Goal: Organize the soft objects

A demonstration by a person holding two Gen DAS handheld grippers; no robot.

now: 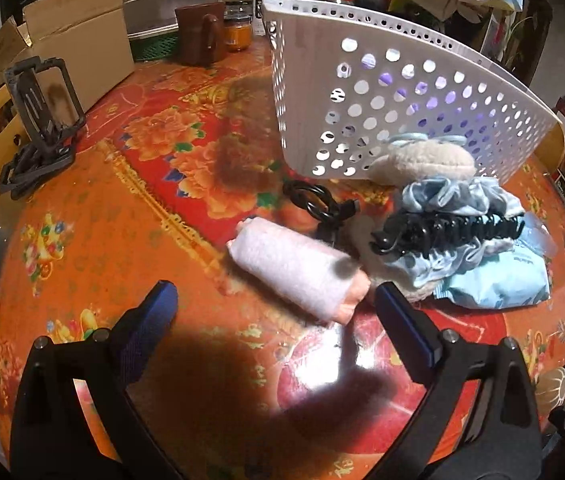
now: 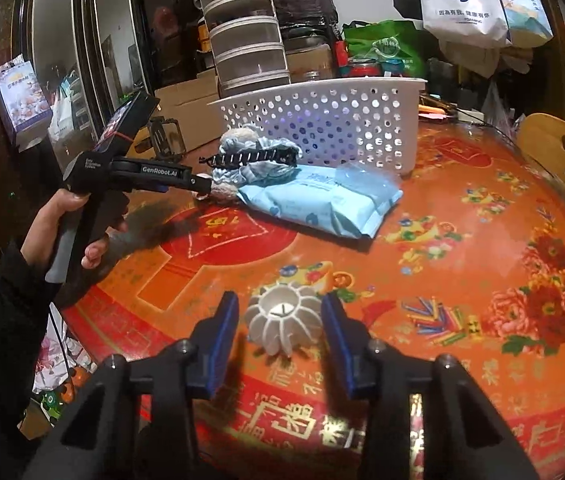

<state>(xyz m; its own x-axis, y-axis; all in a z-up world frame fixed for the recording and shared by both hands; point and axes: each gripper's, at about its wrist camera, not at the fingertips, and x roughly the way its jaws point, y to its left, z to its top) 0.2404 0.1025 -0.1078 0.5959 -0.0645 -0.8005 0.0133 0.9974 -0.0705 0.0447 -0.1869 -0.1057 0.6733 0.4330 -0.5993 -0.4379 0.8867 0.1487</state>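
A rolled pink-white towel (image 1: 298, 270) lies on the table just beyond my open left gripper (image 1: 274, 300). Right of it sit a black claw hair clip (image 1: 446, 230), a blue scrunchie (image 1: 458, 196), a beige plush piece (image 1: 422, 160) and a light blue wipes pack (image 1: 498, 280). The white perforated basket (image 1: 382, 92) stands behind them. In the right wrist view, my open right gripper (image 2: 280, 310) flanks a white ribbed ball-like object (image 2: 282, 318) without touching it. The left gripper (image 2: 198, 184) reaches toward the pile beside the wipes pack (image 2: 322, 200) and basket (image 2: 322, 120).
A black cable loop (image 1: 314, 200) lies behind the towel. A black phone stand (image 1: 38, 128), cardboard box (image 1: 78, 48), brown mug (image 1: 202, 34) and jars stand at the table's far side. Wooden chair backs (image 2: 558, 152) flank the round floral table (image 1: 122, 216).
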